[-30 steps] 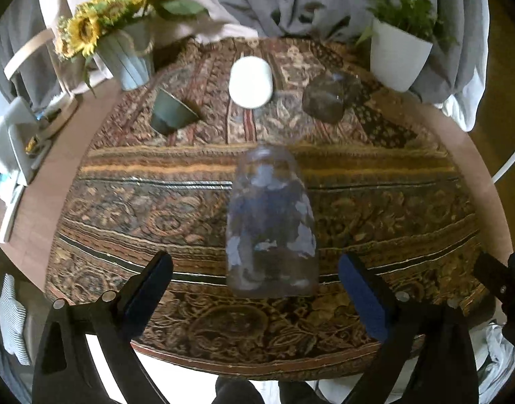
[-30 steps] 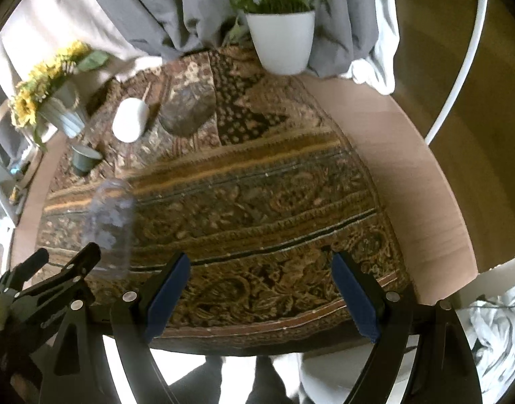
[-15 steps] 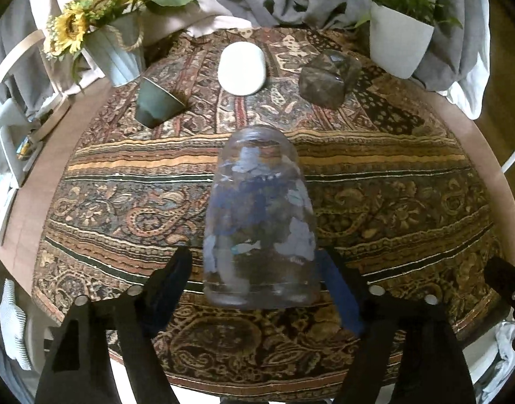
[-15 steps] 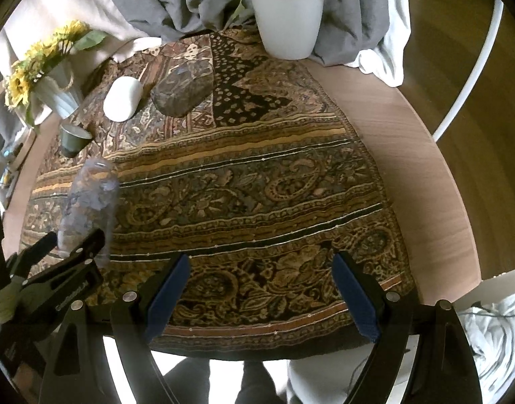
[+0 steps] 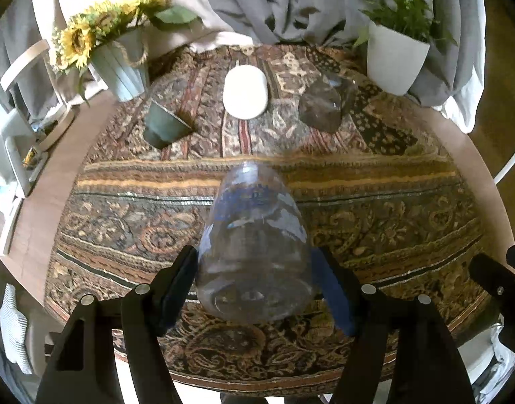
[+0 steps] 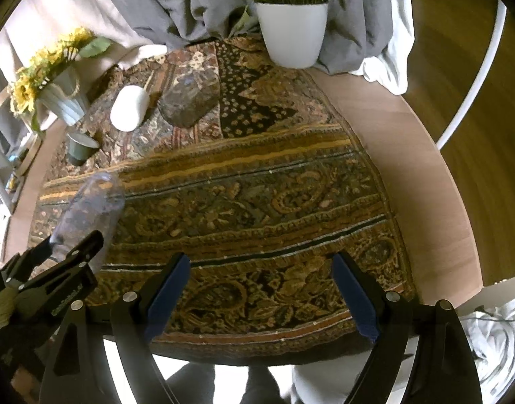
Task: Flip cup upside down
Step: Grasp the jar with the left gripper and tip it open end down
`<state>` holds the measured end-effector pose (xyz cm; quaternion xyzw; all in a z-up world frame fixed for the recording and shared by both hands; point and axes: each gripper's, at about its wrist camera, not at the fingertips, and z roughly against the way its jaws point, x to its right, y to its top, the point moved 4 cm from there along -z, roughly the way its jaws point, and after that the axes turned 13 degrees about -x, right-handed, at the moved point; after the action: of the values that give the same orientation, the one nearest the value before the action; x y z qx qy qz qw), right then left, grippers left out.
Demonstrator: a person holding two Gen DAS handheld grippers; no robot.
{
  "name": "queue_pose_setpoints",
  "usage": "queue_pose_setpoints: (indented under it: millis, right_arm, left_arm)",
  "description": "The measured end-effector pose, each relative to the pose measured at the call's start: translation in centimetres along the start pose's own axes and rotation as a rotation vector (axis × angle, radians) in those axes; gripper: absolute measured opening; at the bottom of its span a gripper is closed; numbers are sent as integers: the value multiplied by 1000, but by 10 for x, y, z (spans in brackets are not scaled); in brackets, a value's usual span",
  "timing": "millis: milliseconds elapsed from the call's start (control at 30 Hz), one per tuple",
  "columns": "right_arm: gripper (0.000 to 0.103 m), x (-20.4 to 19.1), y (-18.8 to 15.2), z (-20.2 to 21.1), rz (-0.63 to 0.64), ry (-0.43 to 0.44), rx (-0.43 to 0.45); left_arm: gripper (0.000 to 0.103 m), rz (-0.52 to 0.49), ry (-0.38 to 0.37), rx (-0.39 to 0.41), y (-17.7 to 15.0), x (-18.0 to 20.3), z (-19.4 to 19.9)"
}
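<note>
Clear cup lies on its side on the patterned cloth, closed end toward the camera, open end pointing away toward the white cup. Left gripper has both blue pads against the cup's sides near the base, so it looks clamped on it. Step in hand seems to be the grasp, flip not done yet. Next move likely calls for lifting and rotating the wrist so the mouth faces down, then setting it on the cloth. Right gripper hangs spread wide, nothing in it, right of the cup. Green cup and dark glass cup flank the white cup.
</note>
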<state>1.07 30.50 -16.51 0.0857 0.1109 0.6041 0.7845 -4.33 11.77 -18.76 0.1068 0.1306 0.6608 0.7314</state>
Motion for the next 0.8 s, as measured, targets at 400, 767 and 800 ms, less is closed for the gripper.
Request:
queue_pose_setpoints:
  millis: [400, 767, 800]
  right_arm:
    - [86, -18, 28, 16, 9, 59, 59]
    - [86, -37, 59, 23, 4, 96, 99]
    - [86, -38, 61, 23, 3, 97, 99]
  left_arm:
    - [70, 26, -43, 5, 38, -14, 13]
    - [70, 20, -83, -24, 78, -23, 3]
    - [70, 20, -85, -26, 81, -23, 2]
